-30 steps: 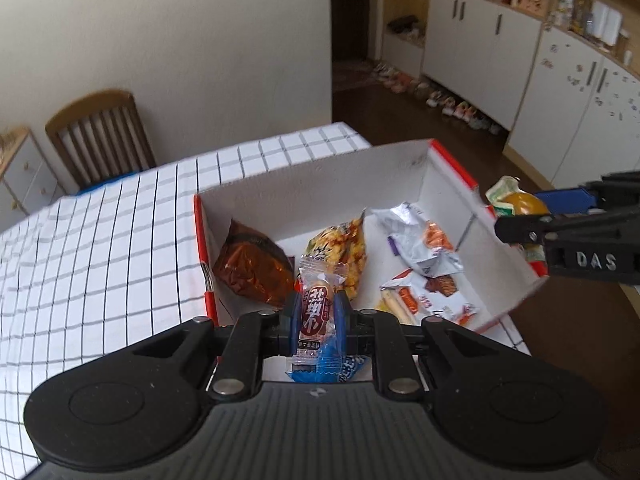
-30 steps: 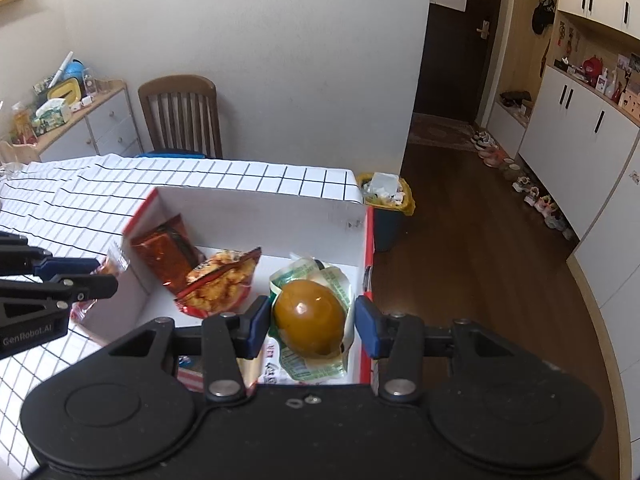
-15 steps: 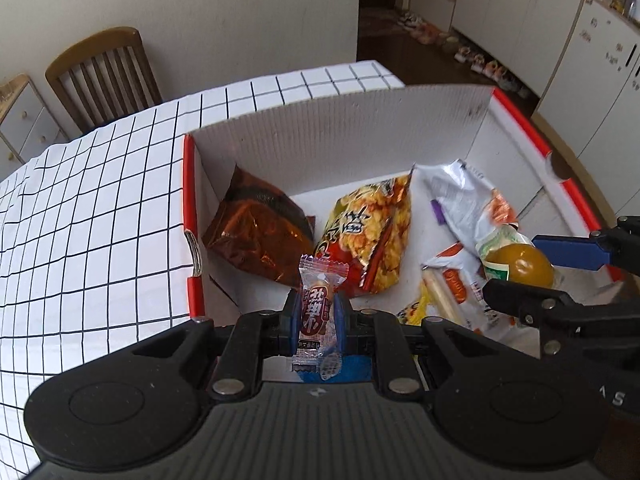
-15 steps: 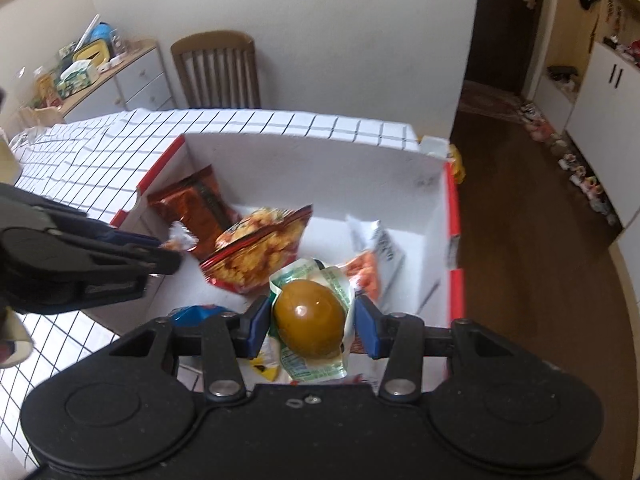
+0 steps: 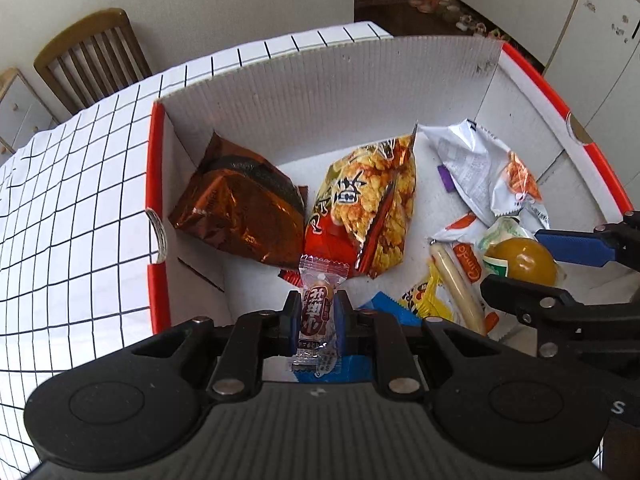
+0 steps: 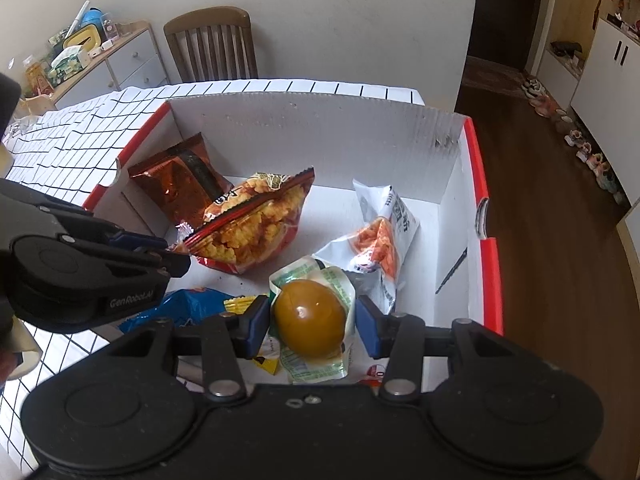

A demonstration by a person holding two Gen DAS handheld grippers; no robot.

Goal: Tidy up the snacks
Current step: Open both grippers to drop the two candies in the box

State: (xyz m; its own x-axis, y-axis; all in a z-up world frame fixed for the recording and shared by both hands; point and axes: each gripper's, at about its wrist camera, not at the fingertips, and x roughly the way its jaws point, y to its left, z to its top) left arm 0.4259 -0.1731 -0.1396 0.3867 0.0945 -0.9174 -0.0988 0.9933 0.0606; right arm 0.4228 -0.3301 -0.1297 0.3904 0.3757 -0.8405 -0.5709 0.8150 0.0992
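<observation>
A white cardboard box with red rims [image 5: 280, 80] [image 6: 320, 120] stands on the checked table. Inside lie a brown foil bag [image 5: 240, 208] [image 6: 180, 184], an orange puffed-snack bag [image 5: 368, 204] [image 6: 256, 224], a white snack bag [image 5: 480, 164] [image 6: 384, 232] and smaller packets. My left gripper [image 5: 316, 316] is shut on a small wrapped sausage snack [image 5: 316, 312], low over the box's near left. My right gripper [image 6: 310, 320] is shut on a packaged brown egg [image 6: 310, 318] [image 5: 520, 262] over the box's near right.
A wooden chair [image 5: 92, 56] [image 6: 212, 44] stands behind the table. A sideboard with clutter [image 6: 100, 56] is at the far left. White cabinets [image 5: 560, 20] and shoes on dark floor [image 6: 580, 144] lie to the right.
Both grippers have moved forward and down over the box, each still holding its snack. The box contents now look closer and larger.
</observation>
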